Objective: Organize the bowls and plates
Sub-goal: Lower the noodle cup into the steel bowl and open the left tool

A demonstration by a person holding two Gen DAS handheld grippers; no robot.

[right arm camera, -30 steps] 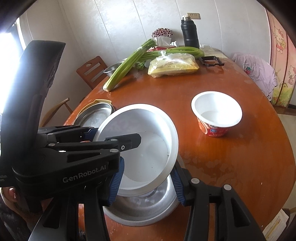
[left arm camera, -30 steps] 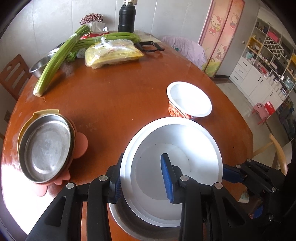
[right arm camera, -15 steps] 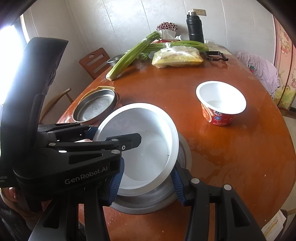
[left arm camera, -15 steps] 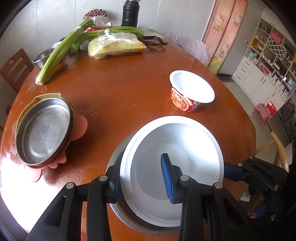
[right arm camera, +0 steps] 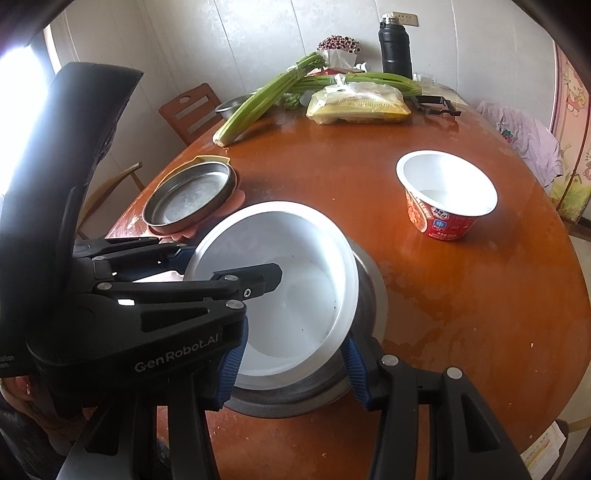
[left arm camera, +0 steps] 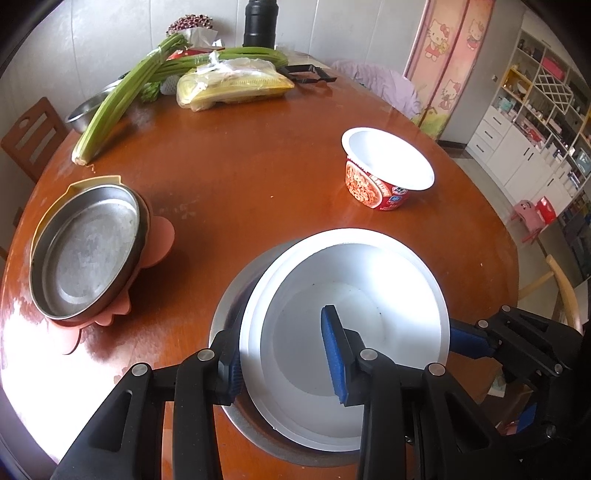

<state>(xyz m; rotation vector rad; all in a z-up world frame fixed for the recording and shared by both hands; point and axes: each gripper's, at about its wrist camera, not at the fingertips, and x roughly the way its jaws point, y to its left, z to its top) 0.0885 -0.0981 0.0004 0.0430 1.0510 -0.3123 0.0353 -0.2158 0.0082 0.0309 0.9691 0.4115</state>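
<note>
A white bowl sits tilted inside a steel bowl near the table's front edge; both also show in the right wrist view, white bowl and steel bowl. My left gripper straddles the white bowl's near rim, one finger inside, one outside, with a gap. My right gripper is open around both bowls. A steel plate rests on pink and yellow plates at the left. A red paper noodle cup stands at the right.
Celery stalks, a bag of noodles, a black flask, a small steel bowl and black tongs lie at the table's far side. Wooden chairs stand at the left.
Both grippers and the two bowls have sunk toward the table; the steel bowl now rests on it. The white bowl sits lower in the steel bowl.
</note>
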